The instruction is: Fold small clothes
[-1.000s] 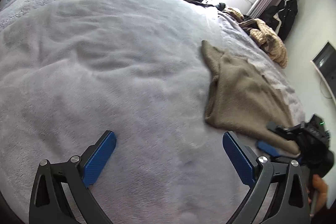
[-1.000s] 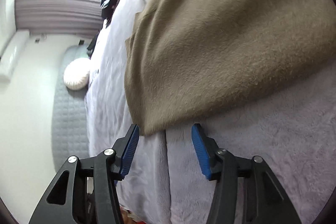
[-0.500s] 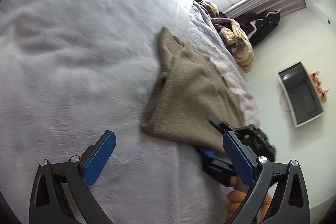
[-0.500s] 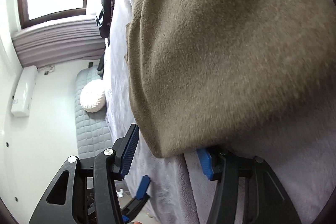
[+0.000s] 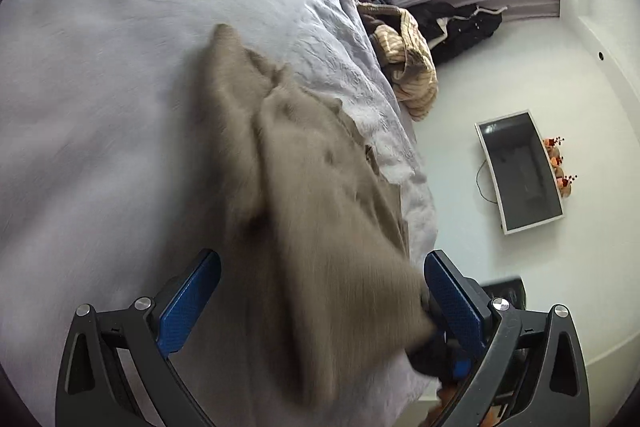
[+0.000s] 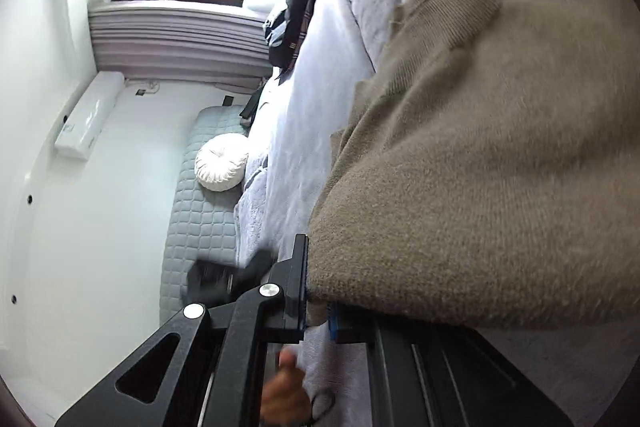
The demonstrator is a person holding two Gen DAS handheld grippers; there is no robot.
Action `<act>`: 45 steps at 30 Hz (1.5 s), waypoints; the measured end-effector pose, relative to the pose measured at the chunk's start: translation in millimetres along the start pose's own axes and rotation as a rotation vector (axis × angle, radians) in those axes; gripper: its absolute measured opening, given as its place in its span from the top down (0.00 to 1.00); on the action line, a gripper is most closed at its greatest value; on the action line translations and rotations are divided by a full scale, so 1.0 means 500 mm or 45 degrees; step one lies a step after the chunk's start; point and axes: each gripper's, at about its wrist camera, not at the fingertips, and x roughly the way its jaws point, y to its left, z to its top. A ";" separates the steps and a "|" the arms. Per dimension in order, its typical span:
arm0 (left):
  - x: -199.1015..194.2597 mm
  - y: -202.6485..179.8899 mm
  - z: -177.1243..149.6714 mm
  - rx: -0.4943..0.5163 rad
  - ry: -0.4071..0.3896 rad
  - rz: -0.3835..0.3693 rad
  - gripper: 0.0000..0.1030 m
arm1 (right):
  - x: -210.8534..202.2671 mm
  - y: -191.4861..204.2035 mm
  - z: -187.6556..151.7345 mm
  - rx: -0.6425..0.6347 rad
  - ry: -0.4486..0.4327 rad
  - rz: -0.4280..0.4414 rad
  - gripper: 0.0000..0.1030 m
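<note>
Since a second ago our left gripper has swung across the bed and now frames the near end of the brown sweater, while our right gripper has gone from standing open around the sweater's corner to being clenched on it, the knit bunched between its blue pads. Our left gripper's jaws stand wide apart with the cloth between them but not pressed, so it is released for now. We find the sweater lying near the right edge of the bed, its far end reaching toward the middle of the blanket and its near corner lifted slightly in the right gripper's grip. We judge it soft, light and floppy: the fuzzy knit will sag and drape wherever it is unsupported, and it should not slip easily from the ribbed pads. We would take hold at the hem corners or along a firm edge, one corner in each gripper, because a pinch in the middle would only bunch it. Counting, we see one brown sweater on the blanket, one heap of tan striped clothing at the bed's far right edge, one dark bag farther off, one round white cushion by the headboard, and two grippers.
</note>
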 end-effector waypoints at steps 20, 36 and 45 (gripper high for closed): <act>0.156 -0.057 0.061 0.195 0.069 0.360 0.74 | -0.098 0.032 0.080 -0.337 0.106 -0.367 0.87; 0.174 -0.315 0.013 0.700 -0.101 0.524 0.77 | -0.032 -0.112 0.197 -0.332 0.138 -0.701 0.94; 0.335 -0.529 -0.093 1.032 0.006 0.507 0.77 | -0.263 -0.158 0.196 -0.136 -0.092 -0.453 0.88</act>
